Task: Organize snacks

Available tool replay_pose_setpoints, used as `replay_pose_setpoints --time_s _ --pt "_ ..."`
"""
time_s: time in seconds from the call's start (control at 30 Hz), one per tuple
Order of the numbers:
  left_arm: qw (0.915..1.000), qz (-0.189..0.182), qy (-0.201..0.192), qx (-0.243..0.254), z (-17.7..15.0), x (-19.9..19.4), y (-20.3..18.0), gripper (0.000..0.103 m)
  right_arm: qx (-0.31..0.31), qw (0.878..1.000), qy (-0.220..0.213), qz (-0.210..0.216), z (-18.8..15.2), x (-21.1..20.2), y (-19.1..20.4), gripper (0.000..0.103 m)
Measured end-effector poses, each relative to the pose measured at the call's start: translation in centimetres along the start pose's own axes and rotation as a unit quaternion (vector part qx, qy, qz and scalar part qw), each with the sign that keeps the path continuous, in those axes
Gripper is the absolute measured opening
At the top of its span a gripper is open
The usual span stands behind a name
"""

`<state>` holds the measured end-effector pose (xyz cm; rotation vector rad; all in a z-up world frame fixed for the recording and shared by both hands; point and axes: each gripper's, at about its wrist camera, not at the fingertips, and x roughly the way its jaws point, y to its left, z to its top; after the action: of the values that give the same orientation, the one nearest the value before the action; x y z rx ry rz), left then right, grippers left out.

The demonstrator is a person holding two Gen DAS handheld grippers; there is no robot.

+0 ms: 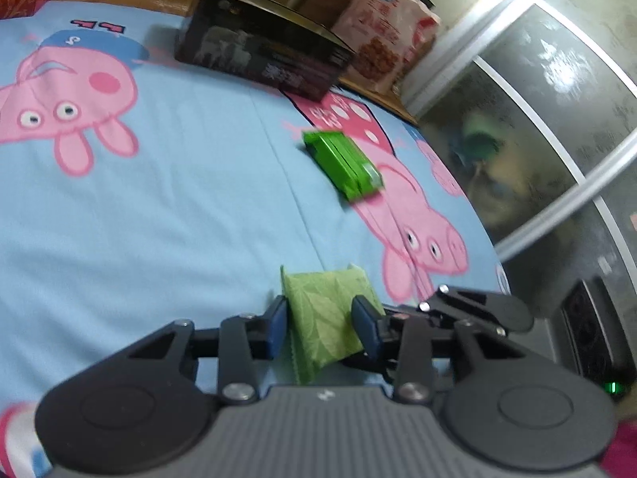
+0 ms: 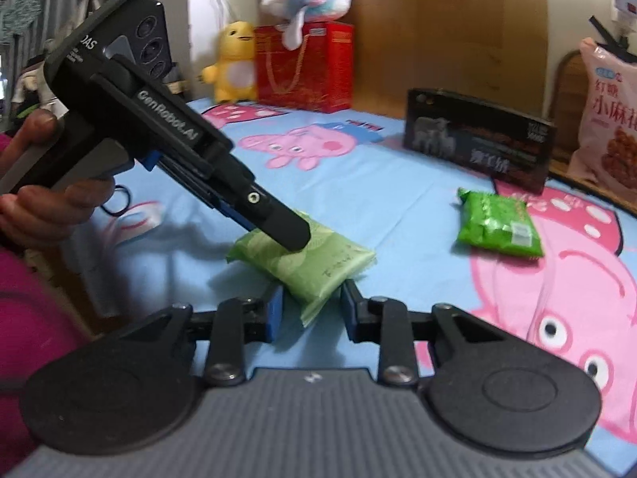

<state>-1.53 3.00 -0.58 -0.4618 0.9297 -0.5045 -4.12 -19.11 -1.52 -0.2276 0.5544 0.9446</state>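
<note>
The left gripper (image 1: 321, 324) was clamped on the pale green packet (image 1: 324, 318), pads pressing both faces; in the right wrist view this packet (image 2: 310, 263) rested on the blue sheet (image 2: 378, 207), well short of the dark box (image 2: 479, 139). The right gripper (image 2: 311, 308) stood with fingers apart either side of the packet's near corner, apparently not touching, though the angle was poor. A bright green packet (image 2: 499, 225) lay between packet and box. Judgement: keep the left grip central and level, and place the item beside the box without crushing it
</note>
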Motion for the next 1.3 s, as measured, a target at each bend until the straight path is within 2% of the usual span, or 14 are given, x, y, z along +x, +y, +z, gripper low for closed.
replay_pose_setpoints --time_s 0.13,0.3,0.43,0.6,0.77,0.87,0.93,1.0,1.07,1.13,1.23,1.3 --pt "1.0000 0.000 0.005 0.005 -0.7 0.2 -0.6 0.035 0.036 0.999 0.003 0.022 -0.6 -0.5 -0.5 0.034" --pt "0.9998 0.009 -0.014 0.013 2.7 0.2 -0.8 0.035 0.056 0.998 -0.023 0.009 1.5 0.4 -1.9 0.033" --pt "0.9975 0.018 -0.061 0.032 7.9 -0.4 -1.5 0.035 0.065 0.996 -0.065 -0.014 5.2 1.6 -4.4 0.033" --pt "0.9885 0.054 -0.128 0.058 15.7 0.2 -1.9 0.041 0.032 0.992 -0.113 -0.048 11.6 4.8 -8.4 0.033" --pt "0.9819 0.105 -0.153 0.040 23.0 3.1 -0.2 0.042 0.034 0.992 -0.094 -0.078 16.8 10.6 -13.5 0.033" --pt "0.9774 0.138 -0.158 0.026 25.6 5.1 1.1 0.047 0.049 0.993 -0.076 -0.081 18.6 13.8 -16.1 0.034" --pt "0.9739 0.163 -0.156 0.023 26.6 6.4 1.7 0.055 0.050 0.993 -0.063 -0.090 19.2 15.5 -16.9 0.037" --pt "0.9710 0.183 -0.153 0.020 27.3 7.4 2.2 0.071 0.049 0.992 -0.057 -0.105 19.5 16.7 -17.3 0.038" --pt "0.9683 0.192 -0.160 0.010 27.2 7.3 2.7 0.072 0.051 0.990 -0.062 -0.112 19.3 16.7 -17.6 0.039" --pt "0.9702 0.175 -0.168 0.003 26.4 6.4 3.1 0.072 0.066 0.989 -0.080 -0.110 18.9 15.4 -18.0 0.040" --pt "0.9708 0.160 -0.178 -0.002 24.8 4.6 3.3 0.072 0.098 0.985 -0.103 -0.101 17.2 11.5 -18.3 0.041" --pt "0.9733 0.145 -0.178 -0.001 23.1 3.3 3.2 0.072 0.133 0.980 -0.116 -0.094 14.8 8.2 -18.6 0.045"
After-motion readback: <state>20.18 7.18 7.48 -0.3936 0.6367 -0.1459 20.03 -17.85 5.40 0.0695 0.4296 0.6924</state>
